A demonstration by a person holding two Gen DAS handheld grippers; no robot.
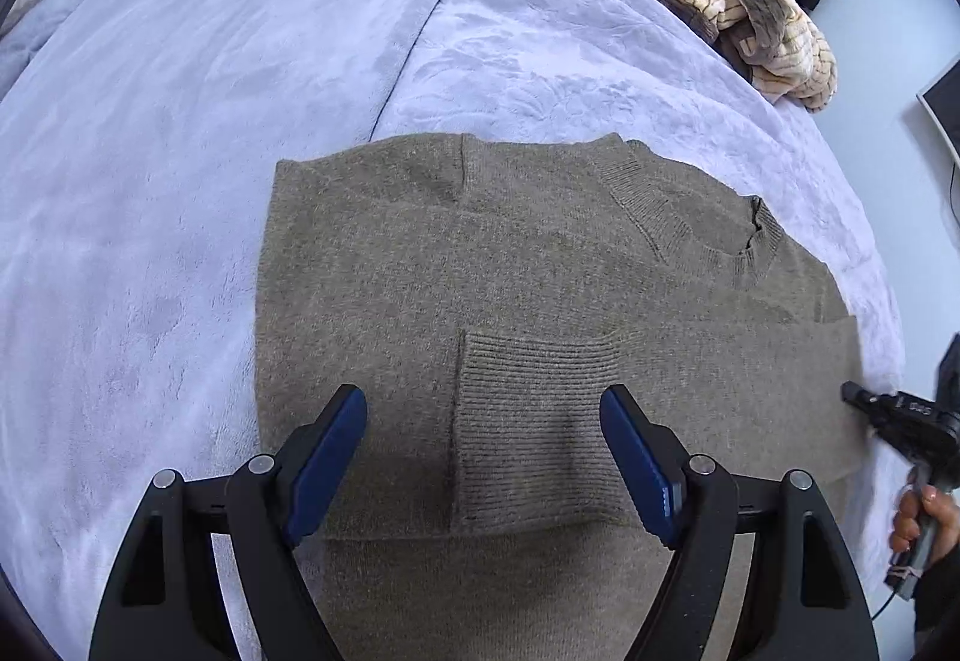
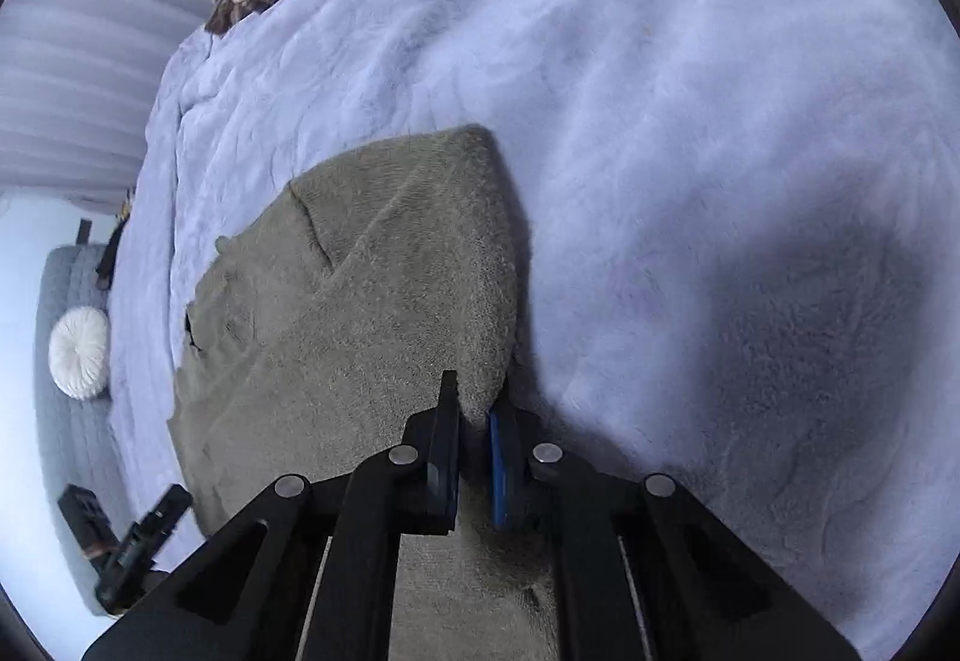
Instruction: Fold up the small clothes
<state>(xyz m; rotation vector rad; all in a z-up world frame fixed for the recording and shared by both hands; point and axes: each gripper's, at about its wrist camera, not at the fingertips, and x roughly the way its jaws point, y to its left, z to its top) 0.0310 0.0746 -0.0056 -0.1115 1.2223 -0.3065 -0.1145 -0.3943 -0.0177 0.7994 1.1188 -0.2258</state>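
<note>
The left gripper (image 1: 483,457) is hovering wide open over the grey-brown sweater (image 1: 480,265) on the blanket (image 1: 180,151). The right gripper (image 2: 474,457) is pinching the sweater's edge, jaws nearly closed.

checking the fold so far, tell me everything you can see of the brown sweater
The brown sweater is a taupe fine knit with a ribbed round collar and a ribbed cuff. It lies flat on the lilac blanket, one sleeve folded across its body. The right gripper pinches its edge; the left gripper hovers open above the cuff.
</note>
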